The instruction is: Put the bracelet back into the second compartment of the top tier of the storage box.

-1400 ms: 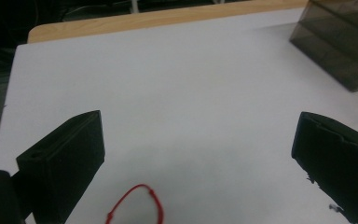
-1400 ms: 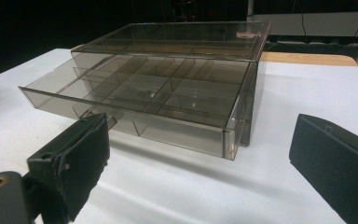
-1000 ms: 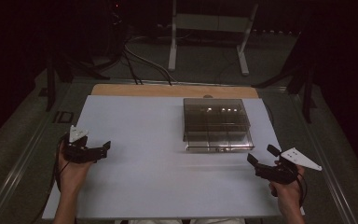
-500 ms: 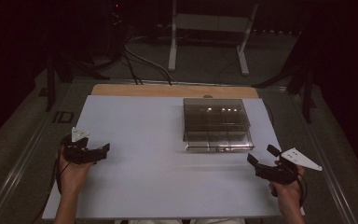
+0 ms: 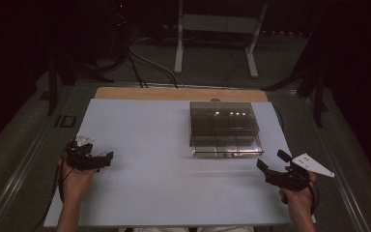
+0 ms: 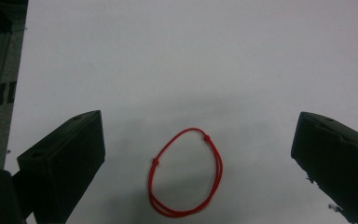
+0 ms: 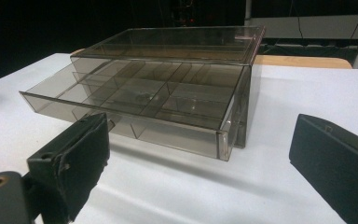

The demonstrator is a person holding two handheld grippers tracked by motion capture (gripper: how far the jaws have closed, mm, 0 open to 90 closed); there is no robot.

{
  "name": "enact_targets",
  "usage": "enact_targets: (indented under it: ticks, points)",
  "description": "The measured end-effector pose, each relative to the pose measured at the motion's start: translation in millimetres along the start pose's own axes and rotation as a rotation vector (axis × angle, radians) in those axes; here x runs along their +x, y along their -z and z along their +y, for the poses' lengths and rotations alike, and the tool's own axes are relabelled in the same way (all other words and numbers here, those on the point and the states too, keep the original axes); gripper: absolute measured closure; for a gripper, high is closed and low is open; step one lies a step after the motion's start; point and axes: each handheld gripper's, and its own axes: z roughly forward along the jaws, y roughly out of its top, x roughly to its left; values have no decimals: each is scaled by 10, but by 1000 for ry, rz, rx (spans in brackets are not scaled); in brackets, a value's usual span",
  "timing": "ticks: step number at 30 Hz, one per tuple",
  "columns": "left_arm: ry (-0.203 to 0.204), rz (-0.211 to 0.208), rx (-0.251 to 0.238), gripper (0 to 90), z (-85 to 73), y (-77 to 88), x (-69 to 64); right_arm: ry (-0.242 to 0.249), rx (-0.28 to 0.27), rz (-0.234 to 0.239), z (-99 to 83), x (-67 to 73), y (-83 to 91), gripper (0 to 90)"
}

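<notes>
Little has moved since the earlier frames: the left gripper (image 5: 99, 161) has crept slightly nearer the person, while the right gripper (image 5: 271, 166) holds its place. Both have their jaws spread wide and empty. One red string loop (image 6: 186, 172) lies flat on the white table (image 5: 149, 130), directly between the left jaws, its long axis running near to far. One clear drawer box (image 7: 168, 88), drawer pulled out, sits just beyond the right gripper.

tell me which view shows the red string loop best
The left gripper view: the red string loop lies flat on the white table, sharp and whole between that hand-held gripper's open jaws. The right gripper view catches only a red speck at its left edge; in the high view I cannot make it out.
</notes>
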Motion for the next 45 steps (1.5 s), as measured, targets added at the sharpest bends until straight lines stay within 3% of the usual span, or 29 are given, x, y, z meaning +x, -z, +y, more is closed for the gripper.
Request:
enact_targets:
  ticks: [11, 16, 17, 18, 21, 30, 32, 35, 38, 40, 41, 45]
  points:
    - [19, -4, 64, 45, -63, -81, 32, -1, -3, 0, 1, 0, 4, 50]
    - [12, 4, 83, 45, -80, -107, 30, -2, -4, -1, 2, 0, 5, 50]
    - [11, 21, 83, 45, -82, -110, 26, -2, -5, 0, 2, -1, 5, 50]
    - [10, 29, 83, 104, -81, -110, 24, -4, -5, 0, 3, -2, 7, 50]
    - [3, 32, 89, 142, -82, -115, 22, -4, -4, -1, 3, -2, 7, 50]
    - [-25, 66, 129, 175, -143, -147, 30, -4, -8, -1, 5, -6, 12, 50]
    - [-18, 40, 126, 227, -152, -138, 44, -5, -7, -1, 5, -4, 12, 50]
    - [-14, -3, 121, 374, -147, -133, 50, -5, -7, 0, 5, -1, 7, 51]
    - [-36, -26, 124, 515, -128, -127, 32, -6, -7, 0, 5, 6, 5, 50]
    - [-41, -33, 132, 588, -109, -129, 14, -7, -6, 0, 6, 8, 3, 50]
    - [-46, -34, 133, 684, -103, -131, 8, -7, -6, 1, 5, 6, 3, 50]
    - [-52, -38, 144, 846, -84, -140, -16, -9, -5, 1, 4, -1, 4, 51]
